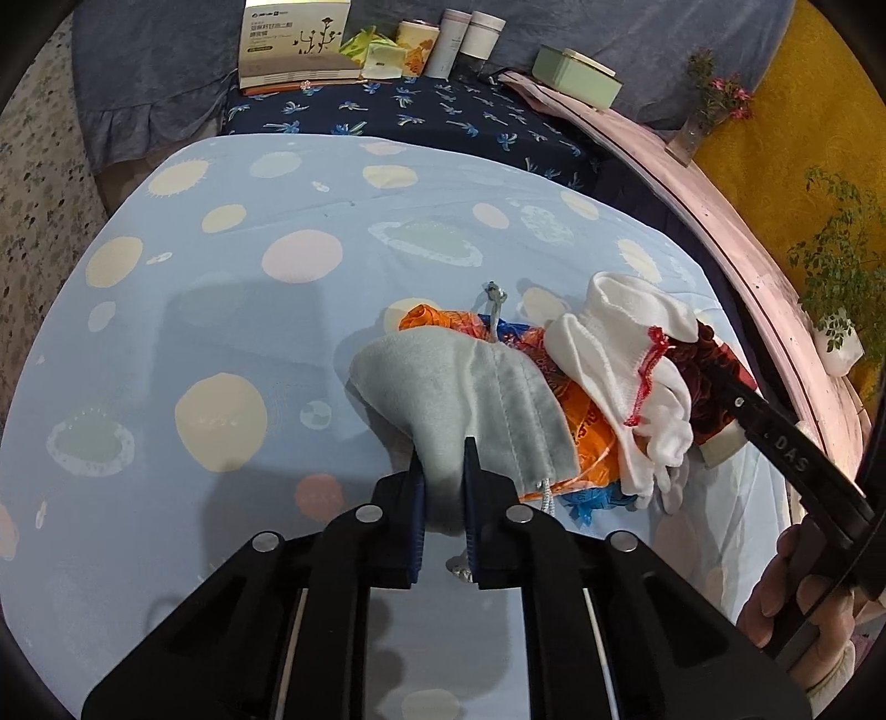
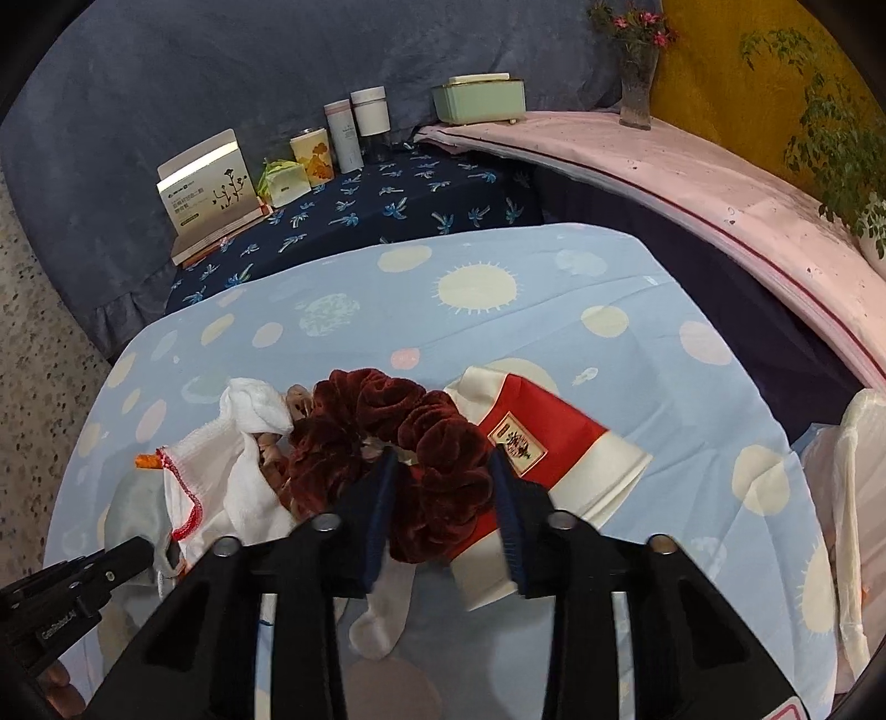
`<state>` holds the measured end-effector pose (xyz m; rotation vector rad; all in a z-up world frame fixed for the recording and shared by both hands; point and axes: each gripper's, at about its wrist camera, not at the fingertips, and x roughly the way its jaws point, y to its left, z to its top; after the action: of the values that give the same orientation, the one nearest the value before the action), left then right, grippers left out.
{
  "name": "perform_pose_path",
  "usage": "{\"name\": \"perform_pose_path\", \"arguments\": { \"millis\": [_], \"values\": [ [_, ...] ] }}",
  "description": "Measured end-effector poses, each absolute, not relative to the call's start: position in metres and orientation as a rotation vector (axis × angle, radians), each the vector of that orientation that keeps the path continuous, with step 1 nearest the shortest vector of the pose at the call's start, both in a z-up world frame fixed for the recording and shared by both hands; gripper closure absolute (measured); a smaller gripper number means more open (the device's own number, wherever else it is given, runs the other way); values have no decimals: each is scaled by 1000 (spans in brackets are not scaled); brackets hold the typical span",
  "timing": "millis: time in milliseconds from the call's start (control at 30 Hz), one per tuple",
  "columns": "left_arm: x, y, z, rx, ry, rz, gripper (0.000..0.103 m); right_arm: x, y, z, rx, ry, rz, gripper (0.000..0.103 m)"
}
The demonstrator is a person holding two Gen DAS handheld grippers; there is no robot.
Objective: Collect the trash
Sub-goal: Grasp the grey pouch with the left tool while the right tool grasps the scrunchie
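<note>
A pile lies on the blue spotted cloth (image 1: pixel 221 288). My left gripper (image 1: pixel 443 471) is shut on a grey drawstring pouch (image 1: pixel 470 387). Under the pouch lies an orange and blue plastic wrapper (image 1: pixel 592 437). A white glove with red stitching (image 1: pixel 626 365) lies to the right of it, and shows in the right wrist view (image 2: pixel 243 476). My right gripper (image 2: pixel 443 465) closes around a dark red velvet scrunchie (image 2: pixel 398 437), which lies on a flattened red and white paper cup (image 2: pixel 559 443). The right gripper also shows in the left wrist view (image 1: pixel 714 360).
At the back, on dark blue patterned cloth (image 1: pixel 432 111), stand a white box (image 1: pixel 293 39), a yellow tin (image 1: pixel 418 47), two white bottles (image 1: pixel 470 39) and a green box (image 1: pixel 576 75). A pink ledge (image 2: pixel 692 183) runs right with a flower vase (image 2: pixel 637 72). A white plastic bag (image 2: pixel 853 498) sits far right.
</note>
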<state>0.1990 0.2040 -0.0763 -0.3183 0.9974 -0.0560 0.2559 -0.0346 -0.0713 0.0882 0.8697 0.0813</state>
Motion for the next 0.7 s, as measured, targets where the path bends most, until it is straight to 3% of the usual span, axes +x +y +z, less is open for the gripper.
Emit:
{"name": "perform_pose_path", "arguments": {
  "millis": [133, 700],
  "values": [
    [196, 199, -70, -310, 987, -57, 93, 248, -35, -69, 102, 865, 95, 87],
    [151, 152, -26, -272, 930, -153, 94, 179, -72, -7, 164, 736, 83, 89]
  ]
}}
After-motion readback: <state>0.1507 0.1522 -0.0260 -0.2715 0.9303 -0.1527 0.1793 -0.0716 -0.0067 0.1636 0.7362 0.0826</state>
